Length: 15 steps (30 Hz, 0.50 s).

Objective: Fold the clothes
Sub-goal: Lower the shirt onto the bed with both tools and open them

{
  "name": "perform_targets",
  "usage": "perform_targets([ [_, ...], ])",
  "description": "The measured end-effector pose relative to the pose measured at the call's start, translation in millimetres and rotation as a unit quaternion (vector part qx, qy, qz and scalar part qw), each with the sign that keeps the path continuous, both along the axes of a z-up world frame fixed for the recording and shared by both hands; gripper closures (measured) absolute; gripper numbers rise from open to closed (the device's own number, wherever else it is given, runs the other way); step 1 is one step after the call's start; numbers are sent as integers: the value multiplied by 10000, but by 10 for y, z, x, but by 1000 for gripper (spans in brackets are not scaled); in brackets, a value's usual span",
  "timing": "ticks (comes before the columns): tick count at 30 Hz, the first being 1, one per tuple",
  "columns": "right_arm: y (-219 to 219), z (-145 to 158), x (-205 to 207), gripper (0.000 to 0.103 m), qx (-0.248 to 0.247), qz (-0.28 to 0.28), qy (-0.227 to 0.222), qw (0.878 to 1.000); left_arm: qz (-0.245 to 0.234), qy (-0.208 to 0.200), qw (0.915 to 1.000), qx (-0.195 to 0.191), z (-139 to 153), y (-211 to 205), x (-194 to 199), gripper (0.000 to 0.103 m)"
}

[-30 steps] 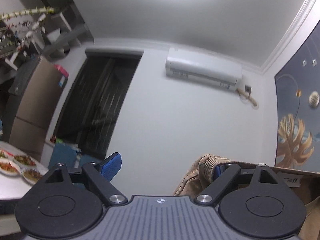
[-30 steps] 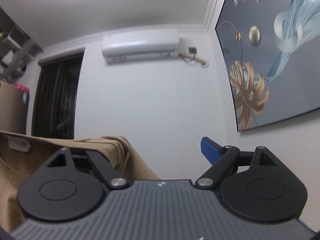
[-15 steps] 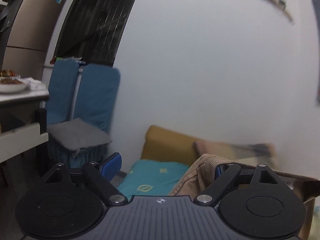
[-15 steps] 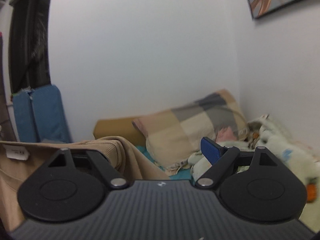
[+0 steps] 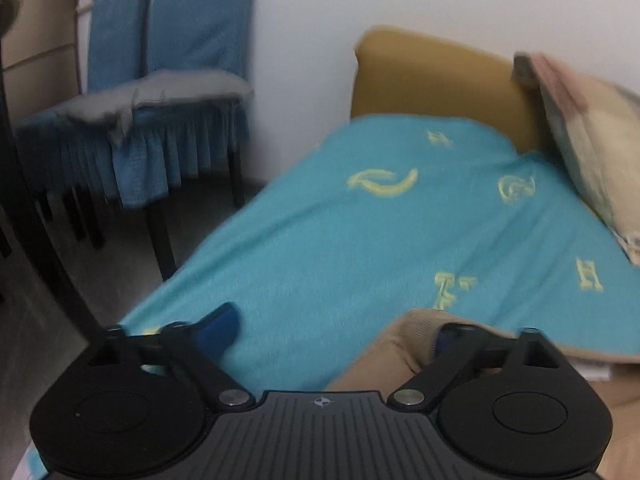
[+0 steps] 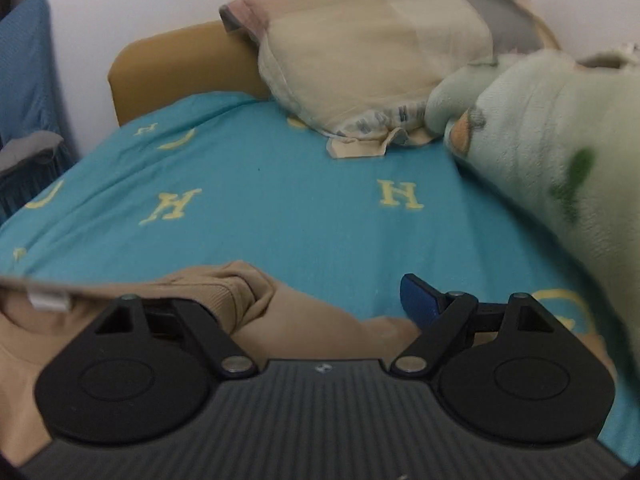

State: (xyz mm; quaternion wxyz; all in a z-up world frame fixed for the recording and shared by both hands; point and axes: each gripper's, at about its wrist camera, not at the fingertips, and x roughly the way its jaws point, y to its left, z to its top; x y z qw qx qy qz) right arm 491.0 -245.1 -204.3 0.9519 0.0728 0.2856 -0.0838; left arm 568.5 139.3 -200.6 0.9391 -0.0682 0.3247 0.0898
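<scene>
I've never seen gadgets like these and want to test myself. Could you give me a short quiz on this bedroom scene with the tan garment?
1. True or false: the right tongs are clamped shut.
2. What leans against the mustard headboard? A) a checked pillow B) a lamp C) a suitcase
3. Fill in: the tan garment is draped over one ___ of the right tongs.

Key: 1 false, their fingers stand wide apart; 2 A; 3 finger.
</scene>
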Motion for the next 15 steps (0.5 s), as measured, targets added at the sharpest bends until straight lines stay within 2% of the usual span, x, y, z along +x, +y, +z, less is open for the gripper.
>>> perform_targets([
  [4, 28, 22, 120, 16, -82, 86, 289, 9995, -203, 398, 9990, 28, 11, 89, 89, 1],
  [7, -79, 161, 158, 15, 163, 224, 644, 9975, -486, 846, 9952, 31, 111, 172, 164, 0],
  [10, -130, 381, 215, 16, 308, 497, 1215, 9909, -854, 1205, 9886, -301, 356, 234, 106, 0],
  [13, -88, 623, 74, 16, 348, 739, 1273, 9885, -1050, 1175, 9864, -474, 662, 195, -115, 0],
  [15, -7, 791, -114, 16, 212, 856, 1145, 9895, -1143, 983, 9879, -368, 884, 96, -374, 0],
])
